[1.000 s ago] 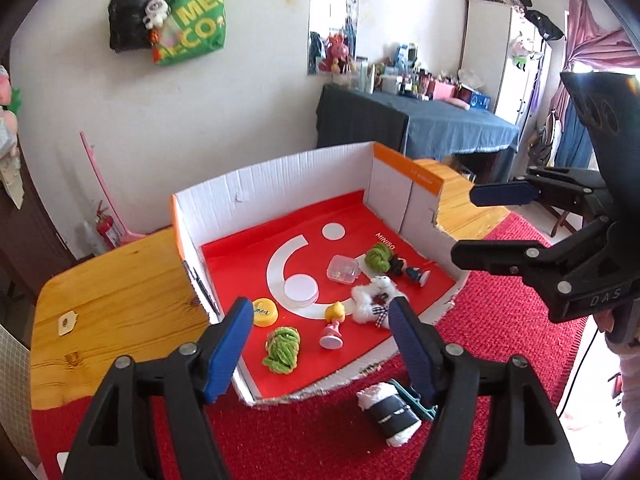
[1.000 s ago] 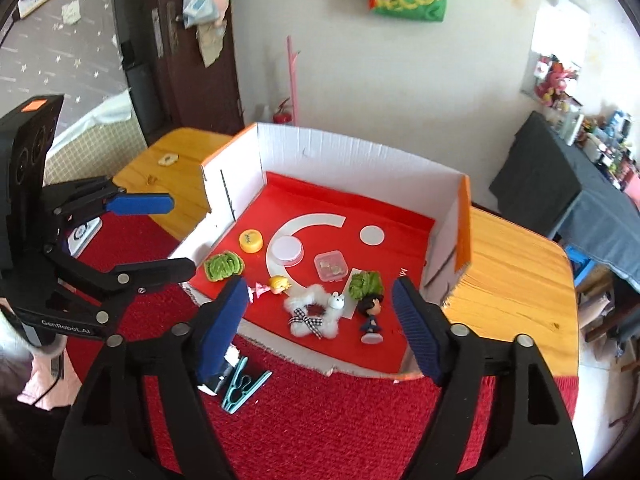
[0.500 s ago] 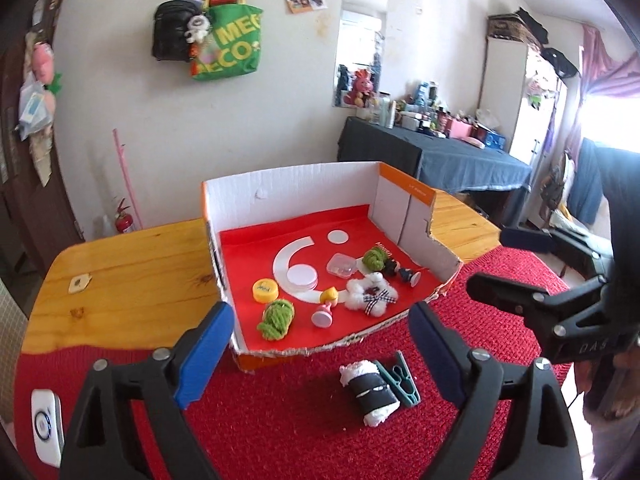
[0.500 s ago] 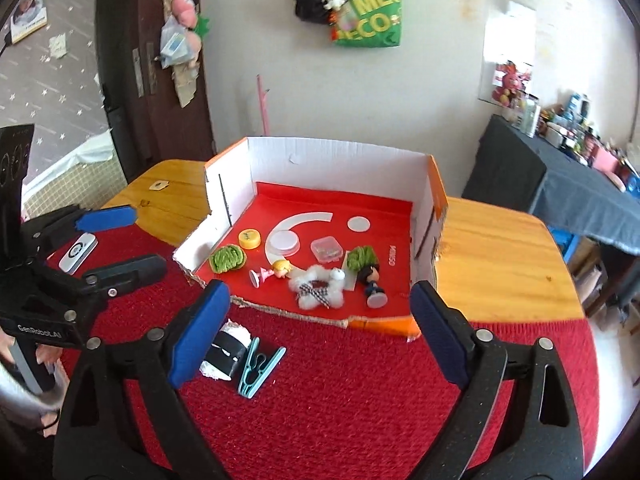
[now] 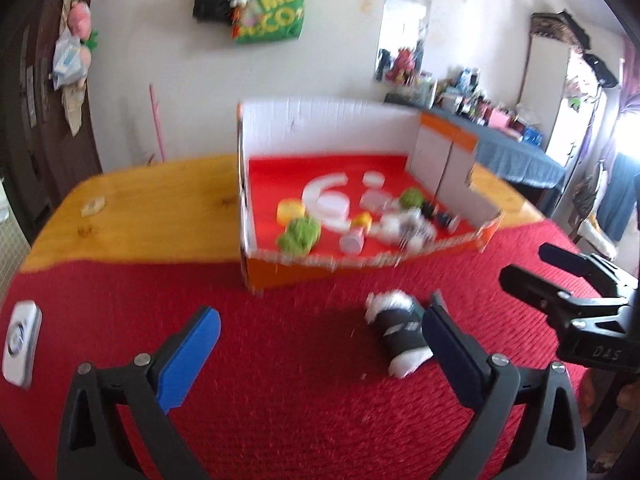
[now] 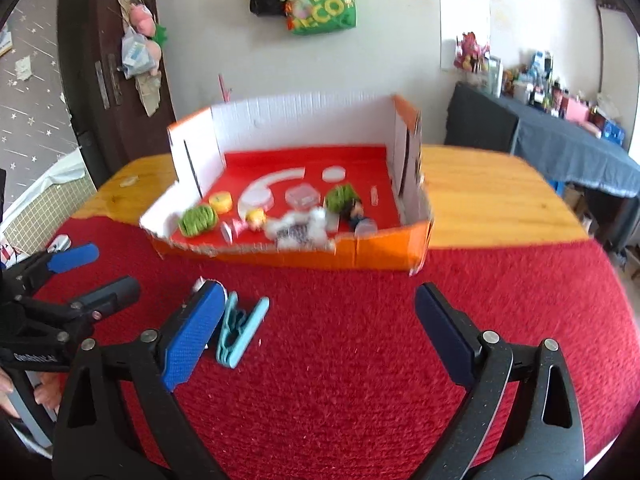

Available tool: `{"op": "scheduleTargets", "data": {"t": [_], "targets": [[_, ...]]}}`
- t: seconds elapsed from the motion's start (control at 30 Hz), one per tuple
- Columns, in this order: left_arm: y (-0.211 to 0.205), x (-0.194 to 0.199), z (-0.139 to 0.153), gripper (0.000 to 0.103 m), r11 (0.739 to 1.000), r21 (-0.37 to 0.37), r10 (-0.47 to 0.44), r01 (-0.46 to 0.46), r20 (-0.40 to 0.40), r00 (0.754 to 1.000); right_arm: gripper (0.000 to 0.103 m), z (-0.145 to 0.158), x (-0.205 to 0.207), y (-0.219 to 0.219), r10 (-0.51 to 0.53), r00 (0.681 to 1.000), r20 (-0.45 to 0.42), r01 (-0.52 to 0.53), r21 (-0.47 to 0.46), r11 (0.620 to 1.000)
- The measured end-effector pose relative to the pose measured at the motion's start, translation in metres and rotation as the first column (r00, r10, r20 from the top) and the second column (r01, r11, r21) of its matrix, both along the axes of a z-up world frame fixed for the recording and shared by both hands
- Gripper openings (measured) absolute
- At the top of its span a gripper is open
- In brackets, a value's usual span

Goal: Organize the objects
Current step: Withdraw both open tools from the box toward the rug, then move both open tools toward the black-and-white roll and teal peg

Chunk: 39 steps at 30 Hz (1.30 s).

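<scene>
An open cardboard box (image 5: 448, 152) (image 6: 384, 248) with a red floor holds several small toys: green balls (image 5: 300, 234) (image 6: 196, 220), a yellow lid (image 6: 221, 201), a white fluffy toy (image 6: 298, 230). A black-and-white roll (image 5: 400, 332) lies on the red mat in front of the box, just left of my left gripper's right finger. A teal clothespin (image 6: 240, 330) lies beside my right gripper's left finger. My left gripper (image 5: 316, 354) and right gripper (image 6: 316, 334) are both open and empty, low over the mat.
A white remote-like device (image 5: 18, 342) lies on the red mat (image 6: 360, 320) at the far left. The wooden table (image 5: 140, 208) extends behind the mat. A blue-covered table with clutter (image 6: 560, 136) stands at the back right.
Both grippers have pulled back and dropped lower toward the mat. The box now looks farther away, and the roll and clothespin sit close to the fingers. The view is motion-blurred.
</scene>
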State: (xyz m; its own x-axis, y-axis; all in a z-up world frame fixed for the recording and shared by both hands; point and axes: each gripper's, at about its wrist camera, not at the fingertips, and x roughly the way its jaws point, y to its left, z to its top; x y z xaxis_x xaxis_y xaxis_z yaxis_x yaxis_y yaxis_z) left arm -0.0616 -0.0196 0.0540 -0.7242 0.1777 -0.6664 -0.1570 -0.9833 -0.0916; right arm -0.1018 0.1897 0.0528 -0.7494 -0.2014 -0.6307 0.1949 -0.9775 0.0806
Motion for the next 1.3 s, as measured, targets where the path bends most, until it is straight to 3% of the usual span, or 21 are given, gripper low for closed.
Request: {"op": "scheduleTargets", "data": {"t": [0.13,0.37,0.6,0.77,0.97,1.2,1.3], "targets": [[-0.001,-0.005,-0.018,0.103,1.0,0.011,0.011,-0.012,0.053,0.999,0.097,-0.018,-0.004,-0.001,0.002,0.999,0.055,-0.002,-0.014,1.0],[-0.006,-0.008,-0.023,0.103,1.0,0.024,0.01,-0.012,0.077,0.997,0.097,-0.03,-0.006,-0.008,0.037,0.994,0.107,-0.037,-0.003,0.999],[-0.016,-0.009,-0.021,0.103,0.999,0.043,0.02,-0.023,0.087,0.996,0.097,-0.042,-0.006,-0.032,0.117,0.979,0.165,-0.132,0.088,0.987],[-0.012,-0.01,-0.023,0.103,0.998,0.056,-0.004,-0.002,0.108,0.994,0.097,-0.051,-0.011,-0.035,0.106,0.971,0.215,-0.138,0.141,0.98],[0.005,-0.01,-0.027,0.103,0.998,0.046,-0.05,0.044,0.125,0.991,0.097,-0.044,-0.017,0.006,0.025,0.978,0.207,-0.047,0.101,0.994],[0.032,-0.017,-0.033,0.103,0.995,0.004,-0.095,0.095,0.145,0.985,0.097,-0.036,-0.023,0.026,0.118,0.971,0.21,-0.126,0.028,0.992],[0.04,-0.021,-0.038,0.103,0.995,-0.056,-0.075,0.084,0.154,0.985,0.097,-0.034,-0.023,0.029,0.14,0.968,0.209,-0.146,0.014,0.989]]}}
